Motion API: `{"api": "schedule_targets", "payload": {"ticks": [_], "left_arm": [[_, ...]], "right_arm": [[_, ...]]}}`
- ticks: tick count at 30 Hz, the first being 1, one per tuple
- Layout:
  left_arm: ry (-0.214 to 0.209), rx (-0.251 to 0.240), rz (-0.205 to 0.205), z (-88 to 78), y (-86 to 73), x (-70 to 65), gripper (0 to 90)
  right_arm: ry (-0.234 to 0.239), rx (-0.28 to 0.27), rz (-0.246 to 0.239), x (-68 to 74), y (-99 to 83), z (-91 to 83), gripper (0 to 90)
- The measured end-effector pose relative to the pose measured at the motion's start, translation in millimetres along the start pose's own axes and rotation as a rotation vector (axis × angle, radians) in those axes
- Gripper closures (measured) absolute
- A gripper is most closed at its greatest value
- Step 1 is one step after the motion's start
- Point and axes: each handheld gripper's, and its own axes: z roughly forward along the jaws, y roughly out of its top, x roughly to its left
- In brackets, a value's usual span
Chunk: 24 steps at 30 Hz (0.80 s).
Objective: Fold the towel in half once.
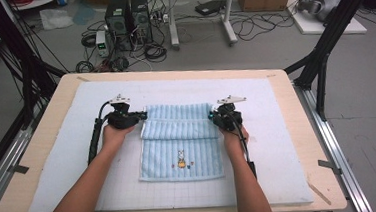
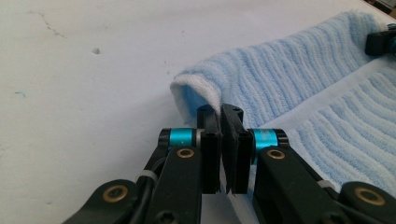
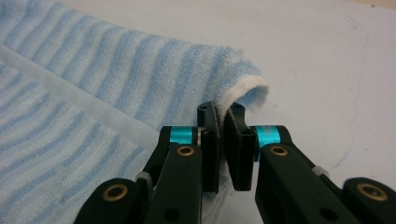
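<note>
At a padded table, I hold a light blue striped towel [image 1: 181, 141] by its two far corners, one in each hand, folding its far edge toward me over the rest of the cloth. On the left, my left gripper [image 1: 139, 116] is clamped on the towel's left corner; the left gripper view shows the jaws pinched tight on the white-lined hem where the cloth curls over itself. Between my hands the raised part lies as a doubled band across the towel's far end, while the near part lies flat on the white mat [image 1: 55, 165], its small embroidered figure [image 1: 180, 159] facing up and uncovered. On the right, my right gripper [image 1: 212, 116] bites the opposite corner in the same way, pads shut on the folded hem. I judge the fold to be in its early stage: the next move calls for drawing both corners toward me at an even pace and height, so that the carried edge stays square and lands on the near edge. The mat offers bare room to the left, to the right and in front of the towel, and the wooden table [image 1: 308, 127] edge runs well clear on either side; only my own forearms flank the path.
</note>
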Motion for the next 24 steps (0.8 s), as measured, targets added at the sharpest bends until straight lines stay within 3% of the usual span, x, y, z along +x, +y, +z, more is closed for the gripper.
{"api": "schedule_targets", "payload": {"ticks": [1, 2, 5, 10, 13, 16, 18, 24], "left_arm": [[0.016, -0.006, -0.001, -0.7, 0.7, -0.4, 80.5], [0.032, -0.02, -0.002, -2.4, 1.6, 0.1, 71.1], [0.042, -0.074, 0.004, -10.8, 4.7, 1.7, 58.6], [-0.024, -0.116, 0.002, -21.0, 7.9, 0.6, 56.3], [-0.052, -0.092, 0.031, -18.3, 7.0, -5.4, 56.5], [-0.065, -0.053, 0.072, -11.8, 5.1, -12.3, 57.2], [-0.056, -0.033, 0.104, -7.6, 4.0, -16.5, 58.7], [-0.033, 0.023, 0.124, 4.4, -1.0, -21.8, 60.2]], "right_arm": [[-0.004, 0.006, 0.004, -0.2, -0.7, 1.1, 84.0], [-0.004, 0.007, 0.007, -0.6, -1.1, 1.7, 81.7], [-0.012, 0.001, 0.02, -1.9, -0.9, -0.6, 67.7], [0.021, -0.041, 0.044, -6.6, 0.1, -13.7, 58.1], [0.039, -0.05, 0.03, -6.3, -3.0, -20.7, 55.7], [0.069, -0.026, 0.043, -6.2, -5.4, -25.8, 52.9], [0.08, -0.035, 0.031, -5.9, -5.4, -29.7, 52.9], [0.089, -0.055, 0.046, -8.0, -6.5, -38.2, 50.3]]}}
